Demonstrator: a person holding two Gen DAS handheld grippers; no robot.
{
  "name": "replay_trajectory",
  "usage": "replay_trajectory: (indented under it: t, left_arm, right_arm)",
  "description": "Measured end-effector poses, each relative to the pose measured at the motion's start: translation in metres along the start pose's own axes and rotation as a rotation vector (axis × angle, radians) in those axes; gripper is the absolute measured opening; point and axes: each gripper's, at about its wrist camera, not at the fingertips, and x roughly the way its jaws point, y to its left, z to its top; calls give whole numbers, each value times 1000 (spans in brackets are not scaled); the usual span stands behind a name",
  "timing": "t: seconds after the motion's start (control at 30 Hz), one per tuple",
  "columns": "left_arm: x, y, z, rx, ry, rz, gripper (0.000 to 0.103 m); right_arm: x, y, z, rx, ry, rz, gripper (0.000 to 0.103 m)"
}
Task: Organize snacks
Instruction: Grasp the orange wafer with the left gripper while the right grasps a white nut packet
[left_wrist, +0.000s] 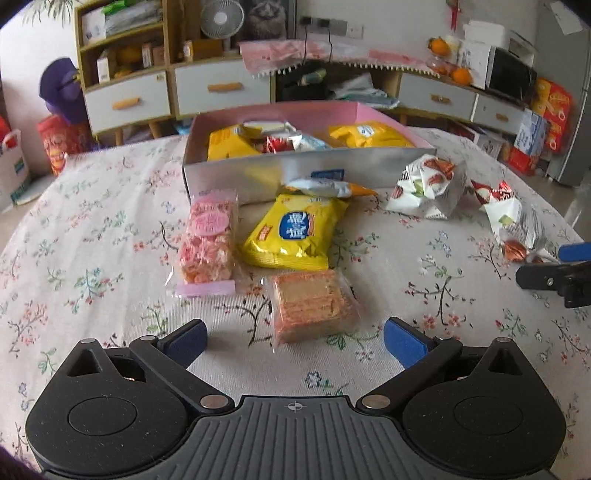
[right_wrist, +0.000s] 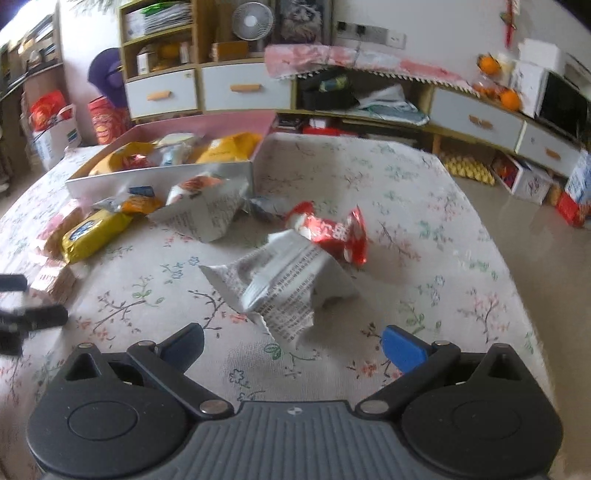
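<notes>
A pink-lined box (left_wrist: 303, 168) with several snack packs inside stands at the table's far middle; it also shows in the right wrist view (right_wrist: 159, 181). My left gripper (left_wrist: 295, 341) is open and empty, just short of a clear-wrapped cracker pack (left_wrist: 314, 304). Beyond lie a yellow bag (left_wrist: 295, 232), a pink snack pack (left_wrist: 208, 242) and a small blue-and-orange bag (left_wrist: 325, 186). My right gripper (right_wrist: 291, 345) is open and empty, just before a white crumpled bag (right_wrist: 284, 284). A red-and-white bag (right_wrist: 332, 232) and another white bag (right_wrist: 207, 210) lie behind it.
The table wears a floral cloth (left_wrist: 92, 240). Its right edge (right_wrist: 509, 258) drops to the floor. Cabinets with white drawers (left_wrist: 221, 88) line the back wall. The right gripper shows at the right edge of the left wrist view (left_wrist: 557, 273).
</notes>
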Motion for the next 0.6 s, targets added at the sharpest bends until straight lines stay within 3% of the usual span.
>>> replay_trajectory:
  t: [0.43,0.6]
  left_arm:
    - [5,-1,5,-43,-14,4,99]
    - [0,-3,6,-53,-15,3,76]
  right_arm:
    - [18,10,10,94,-42,-23,90]
    - [18,10,15,116,-66,-26,81]
